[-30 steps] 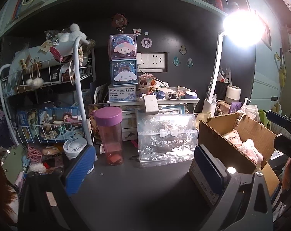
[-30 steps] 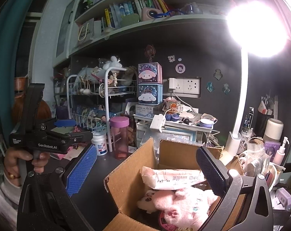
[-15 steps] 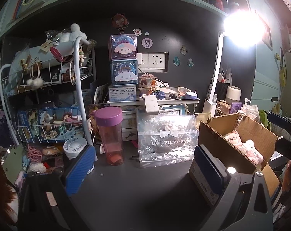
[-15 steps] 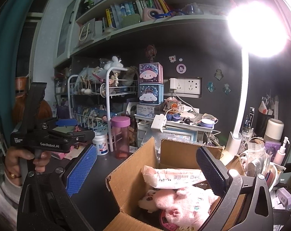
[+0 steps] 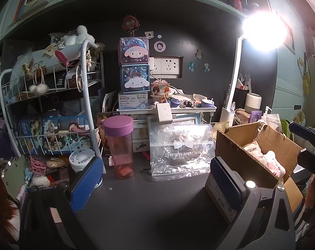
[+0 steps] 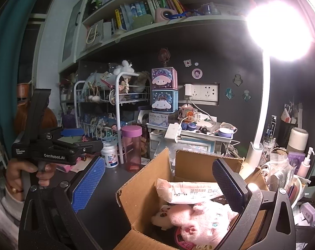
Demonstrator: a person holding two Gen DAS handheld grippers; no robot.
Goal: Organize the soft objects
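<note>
Left wrist view: left gripper (image 5: 155,181) spread wide over bare desk; clear zip bag (image 5: 179,152) ahead, cardboard box (image 5: 255,158) to its right. Right wrist view: right gripper (image 6: 157,184) spread wide above the box, revealing pink plush (image 6: 201,220) and wrapped packet (image 6: 188,189) inside. Both views are virtually unchanged from earlier.

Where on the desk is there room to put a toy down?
The bare dark desk in front is free: bordered by the pink bottle and clear bag behind, the cardboard box on the right. Left, around the wire rack, and the back shelf are crowded.
</note>
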